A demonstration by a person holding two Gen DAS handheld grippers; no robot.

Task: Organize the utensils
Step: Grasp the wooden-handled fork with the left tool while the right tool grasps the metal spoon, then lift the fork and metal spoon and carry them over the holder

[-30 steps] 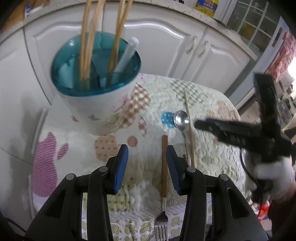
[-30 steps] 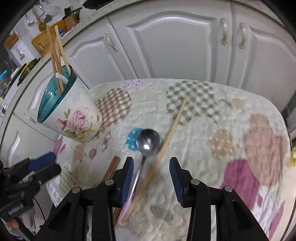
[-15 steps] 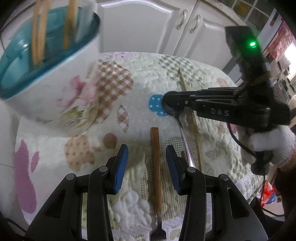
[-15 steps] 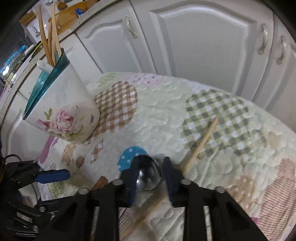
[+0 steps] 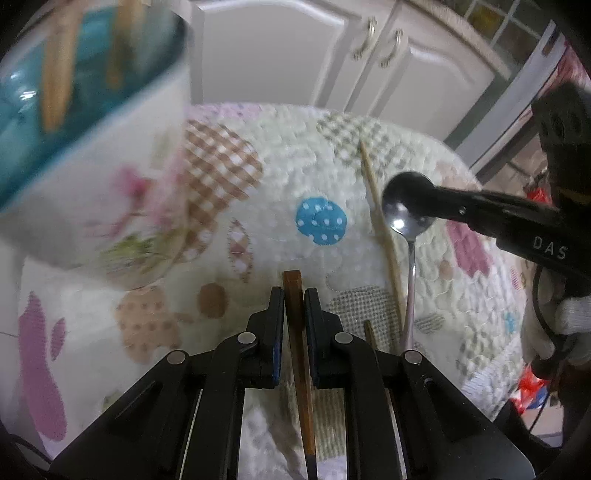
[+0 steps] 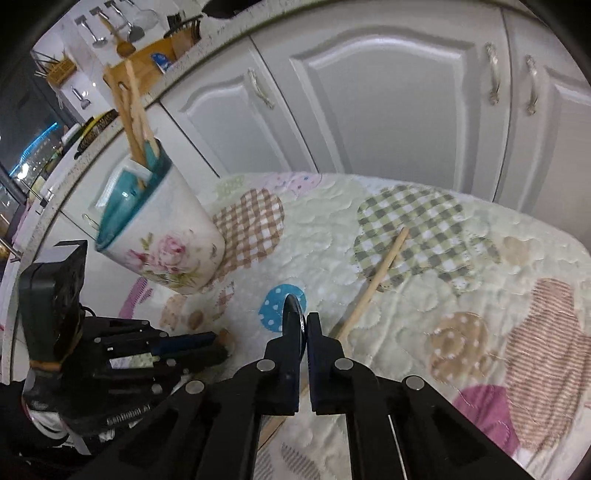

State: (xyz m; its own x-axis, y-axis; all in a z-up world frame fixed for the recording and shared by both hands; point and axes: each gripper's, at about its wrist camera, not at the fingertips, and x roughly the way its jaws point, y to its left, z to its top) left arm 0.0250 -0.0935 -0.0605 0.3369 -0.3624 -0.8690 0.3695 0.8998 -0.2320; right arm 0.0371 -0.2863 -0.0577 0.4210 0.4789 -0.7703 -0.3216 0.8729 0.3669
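Note:
A floral cup with a teal inside [image 5: 92, 177] [image 6: 162, 243] stands at the left on the quilted cloth and holds several wooden chopsticks [image 6: 135, 114]. My left gripper [image 5: 294, 299] is shut on the brown wooden handle of a fork [image 5: 300, 362]; it also shows in the right wrist view [image 6: 218, 345]. My right gripper [image 6: 303, 325] is shut on the bowl of a metal spoon [image 5: 406, 210], seen edge-on between its pads [image 6: 291, 314]. A single chopstick [image 5: 380, 225] [image 6: 373, 284] lies on the cloth beside the spoon.
The patchwork quilted cloth [image 6: 461, 295] covers a small table in front of white cabinet doors [image 6: 388, 92]. The table edge drops off at the right [image 5: 491, 380]. Kitchen tools hang by the counter far left [image 6: 110, 26].
Both grippers have closed: the left onto the fork handle, the right onto the spoon bowl. The spoon has shifted right, off the blue dotted patch.

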